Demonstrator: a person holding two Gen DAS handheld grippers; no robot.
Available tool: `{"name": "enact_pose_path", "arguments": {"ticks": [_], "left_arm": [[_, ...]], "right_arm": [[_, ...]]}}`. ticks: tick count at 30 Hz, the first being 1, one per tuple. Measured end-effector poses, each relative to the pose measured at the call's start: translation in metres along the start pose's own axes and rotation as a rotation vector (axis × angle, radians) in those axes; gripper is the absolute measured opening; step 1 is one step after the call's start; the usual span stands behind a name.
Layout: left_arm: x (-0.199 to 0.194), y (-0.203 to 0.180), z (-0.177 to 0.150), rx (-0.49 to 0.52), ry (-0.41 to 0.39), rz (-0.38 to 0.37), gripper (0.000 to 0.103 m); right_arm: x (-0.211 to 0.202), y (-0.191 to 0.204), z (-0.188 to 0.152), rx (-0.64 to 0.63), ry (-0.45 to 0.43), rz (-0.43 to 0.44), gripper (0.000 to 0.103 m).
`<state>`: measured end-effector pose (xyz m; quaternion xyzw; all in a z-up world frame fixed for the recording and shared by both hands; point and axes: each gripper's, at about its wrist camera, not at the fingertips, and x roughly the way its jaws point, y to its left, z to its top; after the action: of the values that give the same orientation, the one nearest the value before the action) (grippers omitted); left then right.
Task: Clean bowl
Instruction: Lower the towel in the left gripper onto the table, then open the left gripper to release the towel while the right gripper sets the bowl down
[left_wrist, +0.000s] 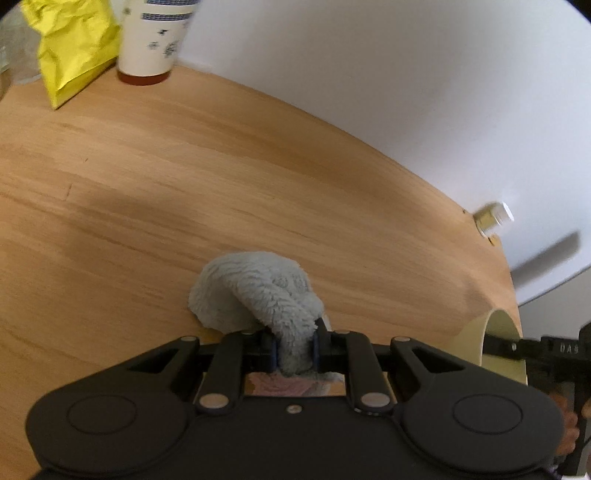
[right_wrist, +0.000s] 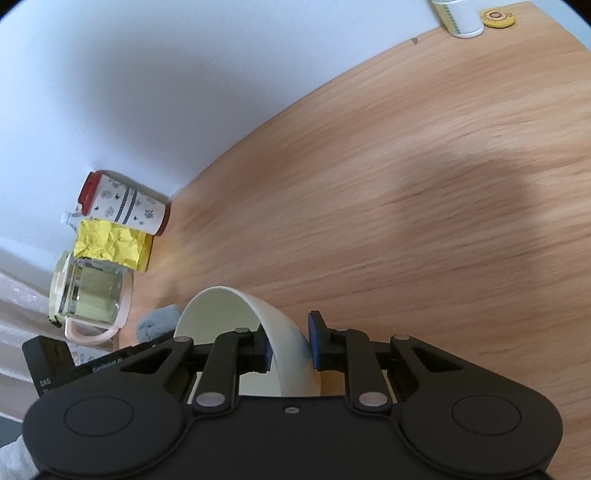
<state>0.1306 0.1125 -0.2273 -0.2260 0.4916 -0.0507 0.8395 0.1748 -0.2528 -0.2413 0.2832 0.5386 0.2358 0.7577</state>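
My left gripper (left_wrist: 294, 351) is shut on a fluffy grey cloth (left_wrist: 258, 288), which bulges out past the pads and rests on the wooden table (left_wrist: 184, 166). The cream bowl (left_wrist: 498, 343) shows at the right edge of the left wrist view, with the right gripper's finger reaching across its rim. In the right wrist view my right gripper (right_wrist: 290, 347) is shut on the wall of the cream bowl (right_wrist: 229, 314), one pad inside and one outside, with the bowl tipped on its side. A bit of the grey cloth (right_wrist: 157, 323) peeks out just left of the bowl.
At the table's far end by the white wall stand a patterned white tumbler with a red lid (right_wrist: 125, 203), a crumpled yellow bag (right_wrist: 110, 247) and a glass jug (right_wrist: 88, 295). A small white bottle (right_wrist: 461, 18) and a yellow cap (right_wrist: 496, 16) sit at the other end.
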Motion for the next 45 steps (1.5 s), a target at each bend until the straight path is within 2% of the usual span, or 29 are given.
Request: {"name": "enact_pose_path", "arguments": {"ticks": [15,17,18,19,23,28,33,35,37,38,39,40,41,42,43,45], "left_arm": [[0.002,-0.004,0.0,0.005,0.007,0.035,0.019],[0.002,-0.007,-0.001,0.015,0.006,0.058,0.023],[0.002,-0.008,-0.001,0.019,0.008,0.065,0.031],[0.002,-0.008,-0.001,0.023,0.009,0.071,0.034],[0.002,-0.011,-0.003,0.039,0.017,0.101,0.038],[0.001,-0.015,-0.004,0.051,0.025,0.138,0.055],[-0.004,-0.021,-0.009,0.081,0.028,0.186,0.065],[-0.006,-0.023,-0.011,0.087,0.022,0.197,0.074],[-0.011,-0.025,-0.013,0.082,0.011,0.21,0.095],[-0.014,-0.027,-0.015,0.08,0.002,0.218,0.098],[-0.018,-0.029,-0.016,0.08,-0.007,0.221,0.102],[-0.021,-0.031,-0.017,0.08,-0.011,0.223,0.102],[-0.024,-0.034,-0.018,0.079,-0.013,0.225,0.102],[-0.027,-0.036,-0.018,0.077,-0.015,0.227,0.102],[-0.03,-0.039,-0.019,0.076,-0.017,0.229,0.102],[-0.035,-0.045,-0.021,0.072,-0.013,0.245,0.102]], "right_arm": [[-0.001,-0.008,0.001,0.047,-0.019,-0.058,0.022],[-0.001,-0.006,0.002,0.049,-0.02,-0.062,0.021],[-0.001,-0.006,0.002,0.05,-0.02,-0.064,0.021],[0.0,-0.005,0.002,0.053,-0.019,-0.067,0.021],[-0.001,-0.005,0.003,0.079,-0.02,-0.069,0.021],[-0.002,0.001,0.004,0.051,-0.018,-0.089,0.021],[-0.004,0.004,0.005,0.048,-0.025,-0.086,0.024],[-0.006,0.005,0.005,0.04,-0.03,-0.086,0.025],[-0.008,0.006,0.005,0.027,-0.035,-0.084,0.033],[-0.009,0.006,0.006,0.021,-0.034,-0.086,0.043],[-0.009,0.006,0.006,0.015,-0.033,-0.088,0.046],[-0.011,0.007,0.005,0.002,-0.038,-0.093,0.047],[-0.014,0.009,0.005,-0.018,-0.044,-0.099,0.053],[-0.016,0.012,0.004,-0.041,-0.05,-0.105,0.062],[-0.019,0.014,0.004,-0.06,-0.056,-0.115,0.067],[-0.025,0.018,0.003,-0.094,-0.07,-0.132,0.086]]}}
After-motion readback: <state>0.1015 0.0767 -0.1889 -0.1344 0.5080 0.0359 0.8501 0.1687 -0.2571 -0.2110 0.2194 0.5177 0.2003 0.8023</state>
